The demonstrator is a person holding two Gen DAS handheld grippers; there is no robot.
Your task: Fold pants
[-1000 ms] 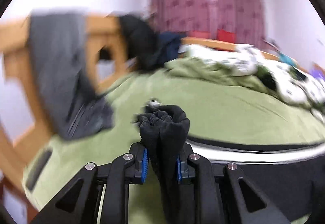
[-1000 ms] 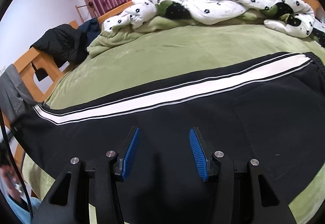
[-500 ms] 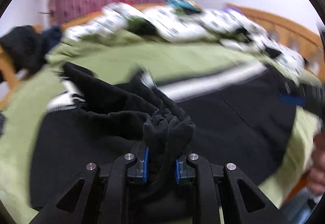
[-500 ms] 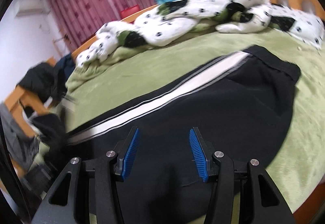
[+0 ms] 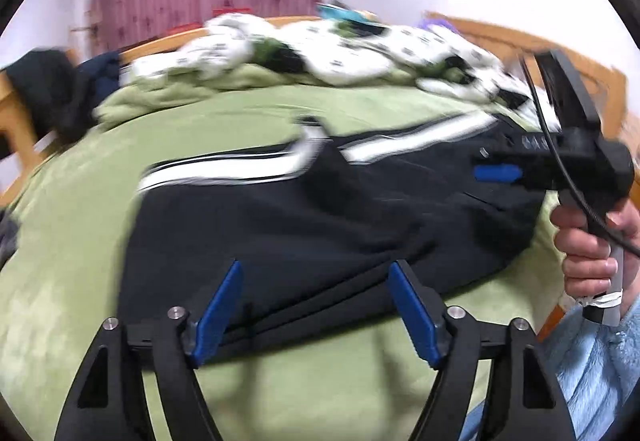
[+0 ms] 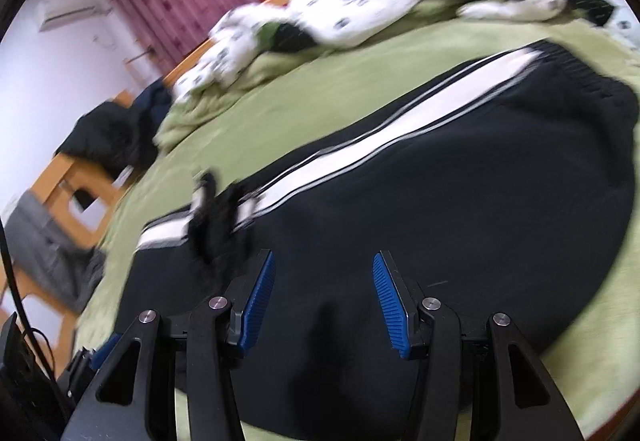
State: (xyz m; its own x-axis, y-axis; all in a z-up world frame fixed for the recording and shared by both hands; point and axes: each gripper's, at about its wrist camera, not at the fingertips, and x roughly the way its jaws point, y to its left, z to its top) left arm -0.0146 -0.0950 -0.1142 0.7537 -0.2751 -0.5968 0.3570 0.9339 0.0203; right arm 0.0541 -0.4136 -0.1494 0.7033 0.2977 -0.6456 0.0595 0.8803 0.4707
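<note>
Black pants (image 5: 300, 217) with a white side stripe (image 5: 404, 143) lie across the green bed. Their leg end (image 5: 312, 139) is blurred and has dropped back over the upper part. My left gripper (image 5: 316, 267) hovers over the near edge of the pants; its jaws are opening and nothing is between the blue pads. In the right wrist view, my right gripper (image 6: 323, 261) stands open just above the pants (image 6: 460, 201), gripping nothing. The blurred leg end (image 6: 212, 209) lies left of it. The right gripper (image 5: 498, 173) also shows over the waist end, held by a hand (image 5: 588, 253).
A white patterned duvet (image 5: 340, 57) is bunched along the far side of the green blanket (image 5: 68, 241). Dark clothes (image 6: 108, 137) and a grey garment (image 6: 44, 241) hang on the wooden bed frame (image 6: 68, 177) at left. A light blue sleeve (image 5: 592, 369) is at right.
My left gripper carried the pinched leg end from the bed's left side over the pants, then opened and let it drop. The right gripper shifted slightly and stayed open.
</note>
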